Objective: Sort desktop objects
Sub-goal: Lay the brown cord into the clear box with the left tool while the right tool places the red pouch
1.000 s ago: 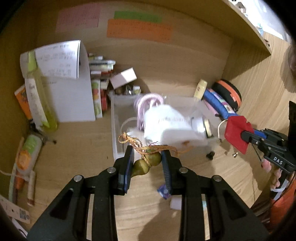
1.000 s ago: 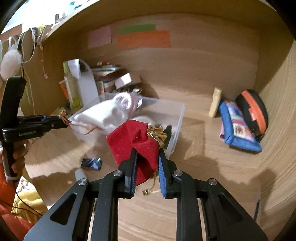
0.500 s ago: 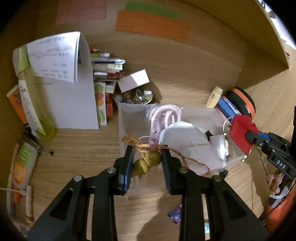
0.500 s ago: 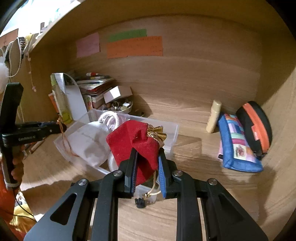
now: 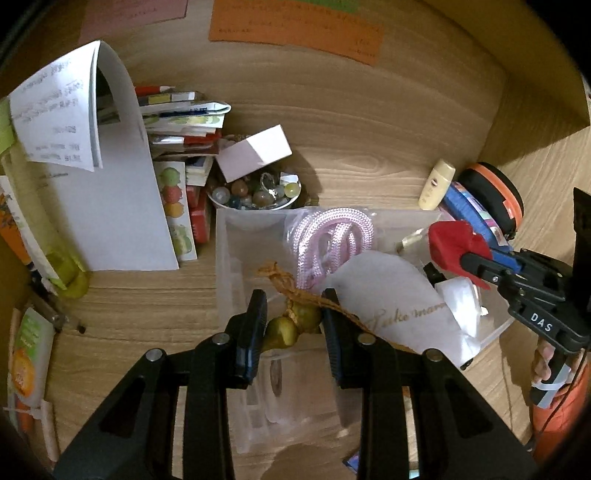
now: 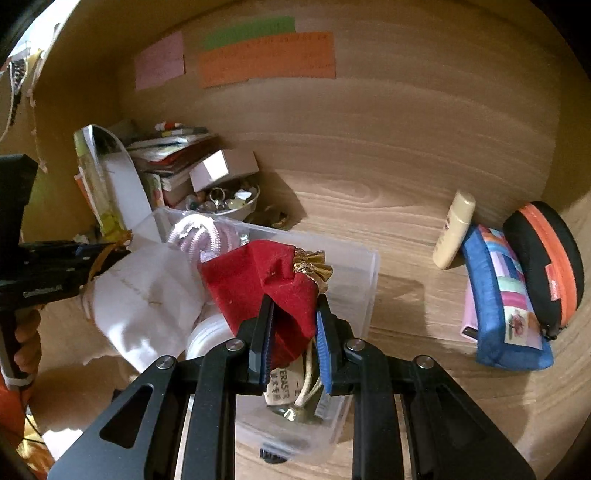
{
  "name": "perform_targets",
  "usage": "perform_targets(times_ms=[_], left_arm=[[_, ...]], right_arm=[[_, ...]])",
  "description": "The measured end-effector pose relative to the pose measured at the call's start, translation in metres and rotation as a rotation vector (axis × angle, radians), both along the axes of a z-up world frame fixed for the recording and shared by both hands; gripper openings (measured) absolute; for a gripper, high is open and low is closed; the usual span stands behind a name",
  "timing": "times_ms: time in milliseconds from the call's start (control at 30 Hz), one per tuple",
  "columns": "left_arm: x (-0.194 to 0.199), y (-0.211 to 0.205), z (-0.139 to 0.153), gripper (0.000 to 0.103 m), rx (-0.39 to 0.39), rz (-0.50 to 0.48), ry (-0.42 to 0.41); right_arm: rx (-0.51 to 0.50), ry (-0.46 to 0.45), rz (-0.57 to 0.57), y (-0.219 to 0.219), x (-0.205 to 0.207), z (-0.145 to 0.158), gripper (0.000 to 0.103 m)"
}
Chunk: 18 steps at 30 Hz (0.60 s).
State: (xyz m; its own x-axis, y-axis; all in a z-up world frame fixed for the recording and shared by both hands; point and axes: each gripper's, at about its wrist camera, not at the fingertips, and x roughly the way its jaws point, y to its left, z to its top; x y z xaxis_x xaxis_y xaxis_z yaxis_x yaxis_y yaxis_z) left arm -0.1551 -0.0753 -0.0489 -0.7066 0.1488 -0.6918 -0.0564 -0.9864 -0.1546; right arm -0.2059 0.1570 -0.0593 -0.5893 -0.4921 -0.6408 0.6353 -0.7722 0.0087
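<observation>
Over the clear plastic bin (image 5: 225, 258) on the tabletop (image 5: 369, 155): left gripper (image 5: 293, 325) clamped on the green beads (image 5: 291, 326) of a white drawstring pouch (image 5: 391, 306) lying in the bin. Right gripper (image 6: 293, 332) clamped on a red velvet pouch (image 6: 266, 280), held above the bin's near right part.

Left wrist view: close above clear bin (image 5: 229, 258), angled down toward back wall at 12 o'clock. Right wrist view: same bin (image 6: 369, 273) close, from right, angled down. Shared: bin, bead bowl (image 5: 255, 195) (image 6: 236, 210), orange note (image 5: 295, 29) (image 6: 266, 59).
</observation>
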Motion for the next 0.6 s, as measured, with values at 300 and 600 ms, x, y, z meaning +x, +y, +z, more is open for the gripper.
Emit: perform_targets(times_ms=[300,600], left_arm=[[0.002,0.003,-0.001,0.041,-0.022,-0.014,-0.021],[0.027,0.004,0.016,0.061,-0.033,-0.005,0.028]], right_arm=[[0.033,0.024,-0.011,-0.005,0.001,-0.002,0.022],[0.007,0.037,-0.032,0.007,0.013,0.011,0.041]])
